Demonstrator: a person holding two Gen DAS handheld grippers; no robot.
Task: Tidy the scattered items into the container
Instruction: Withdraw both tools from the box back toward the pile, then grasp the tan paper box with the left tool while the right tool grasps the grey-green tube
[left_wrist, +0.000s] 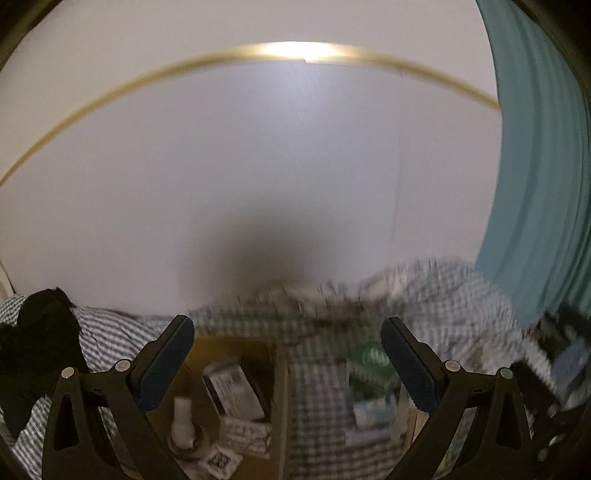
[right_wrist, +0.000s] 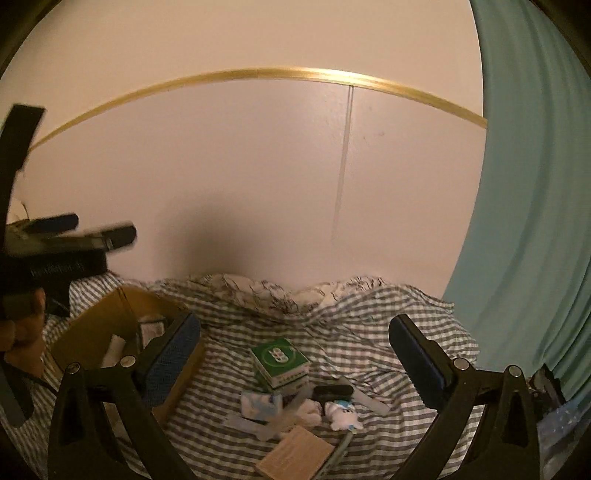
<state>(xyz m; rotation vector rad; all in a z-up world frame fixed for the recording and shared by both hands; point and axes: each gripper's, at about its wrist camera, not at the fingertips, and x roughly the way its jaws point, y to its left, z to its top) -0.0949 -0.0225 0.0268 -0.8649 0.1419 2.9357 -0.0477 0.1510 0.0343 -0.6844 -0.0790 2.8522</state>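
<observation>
A brown cardboard box (right_wrist: 92, 325) stands open on the striped bedsheet; in the left wrist view its wall (left_wrist: 279, 398) holds a white bottle (left_wrist: 182, 421) and small cartons (left_wrist: 232, 387). My left gripper (left_wrist: 288, 362) is open and empty above the box; it also shows in the right wrist view (right_wrist: 88, 229), blurred. My right gripper (right_wrist: 295, 354) is open and empty above scattered items: a green box (right_wrist: 279, 360), a blue-white packet (right_wrist: 260, 402), a white toy (right_wrist: 341, 413), a black item (right_wrist: 332, 391), a tan card (right_wrist: 295, 452).
A plain wall with a gold trim line (right_wrist: 258, 74) rises behind the bed. A teal curtain (right_wrist: 535, 184) hangs at the right. A black cloth (left_wrist: 33, 332) lies at the left. Crumpled patterned bedding (right_wrist: 277, 291) sits along the wall.
</observation>
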